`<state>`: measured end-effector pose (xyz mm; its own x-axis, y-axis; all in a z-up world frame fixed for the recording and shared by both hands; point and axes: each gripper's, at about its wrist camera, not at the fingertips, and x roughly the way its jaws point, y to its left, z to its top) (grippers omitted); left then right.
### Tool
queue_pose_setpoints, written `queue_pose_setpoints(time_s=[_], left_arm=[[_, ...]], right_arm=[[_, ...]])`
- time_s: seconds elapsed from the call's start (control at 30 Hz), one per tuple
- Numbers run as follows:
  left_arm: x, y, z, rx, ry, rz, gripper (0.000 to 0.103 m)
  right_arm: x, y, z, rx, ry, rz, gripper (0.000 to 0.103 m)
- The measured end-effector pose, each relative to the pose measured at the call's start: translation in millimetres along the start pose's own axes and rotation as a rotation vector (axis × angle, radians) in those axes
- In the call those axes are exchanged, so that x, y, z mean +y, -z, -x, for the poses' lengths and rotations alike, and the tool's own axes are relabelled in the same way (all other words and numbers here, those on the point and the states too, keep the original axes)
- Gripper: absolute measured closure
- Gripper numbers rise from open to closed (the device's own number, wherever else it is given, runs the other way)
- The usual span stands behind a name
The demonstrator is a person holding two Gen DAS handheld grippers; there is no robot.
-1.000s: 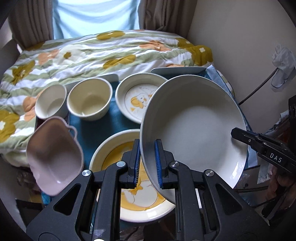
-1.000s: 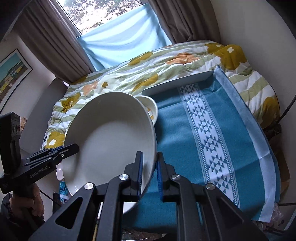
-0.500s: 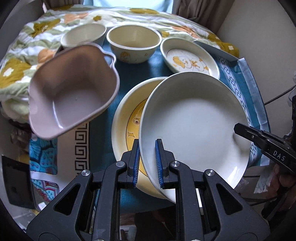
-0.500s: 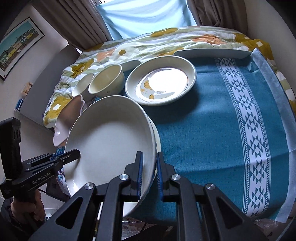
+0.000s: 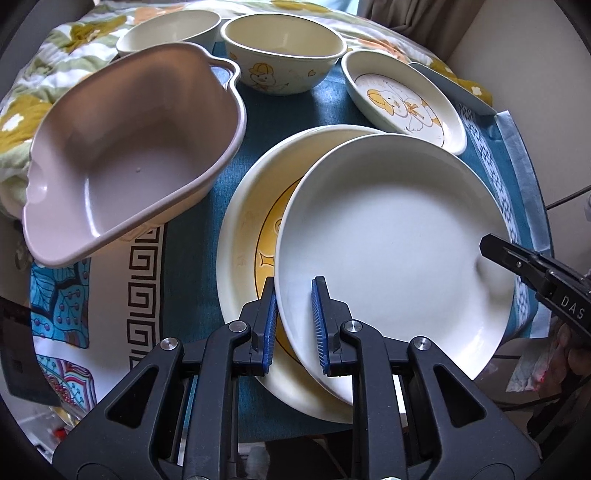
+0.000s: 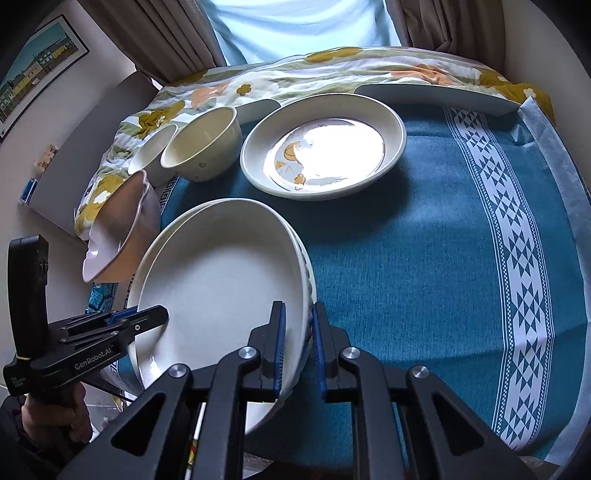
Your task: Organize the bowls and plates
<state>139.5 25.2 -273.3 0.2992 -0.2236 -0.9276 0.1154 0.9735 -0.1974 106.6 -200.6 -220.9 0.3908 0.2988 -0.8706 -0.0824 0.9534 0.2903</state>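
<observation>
The white plate is the landmark: it sits tilted over the yellow plate, not yet flat in it, its left rim lower and overlapping the yellow picture.

Nearest, the left gripper straddles the white plate's near-left rim; its blue pads look narrow, and a thin gap seems to show at the right pad, so the grip here may be loosening. The right gripper clamps the plate's opposite rim, jaws narrow and tight on it.

The main risk, as I judge it, is an uneven release. If the left side lets go while the right is clamped, the plate could pivot, clack down on the yellow plate, chip a rim or slide off-centre toward the table's near edge.

Left of the white plate, the pink dish hangs tilted partly past the cloth's edge; a nudge from the left tongs could tip it off.

Beyond the plate stand the duck plate and the duck bowl, with a plain bowl just left of that. All are clear of the stack and at little risk.
</observation>
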Motion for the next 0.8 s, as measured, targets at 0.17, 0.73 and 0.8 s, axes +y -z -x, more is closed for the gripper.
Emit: queue_pose_setpoints(time_s=[0.17, 0.73, 0.8], left_arm=[[-18.1, -0.5, 0.9, -0.035, -0.11, -0.094, 0.086], [-51.5, 7.7, 4.9, -0.129, -0.451, -0.287, 0.085], [-47.8, 5.7, 7.3, -0.132, -0.434, -0.274, 0.085]], right_arm=[[0.2, 0.1, -2.8, -0.005, 0.005, 0.003, 0.09], [12.2, 0.7, -5.5, -0.058, 0.039, 0.085, 0.09], [17.1, 0.2, -6.0, -0.059, 0.039, 0.108, 0.09]])
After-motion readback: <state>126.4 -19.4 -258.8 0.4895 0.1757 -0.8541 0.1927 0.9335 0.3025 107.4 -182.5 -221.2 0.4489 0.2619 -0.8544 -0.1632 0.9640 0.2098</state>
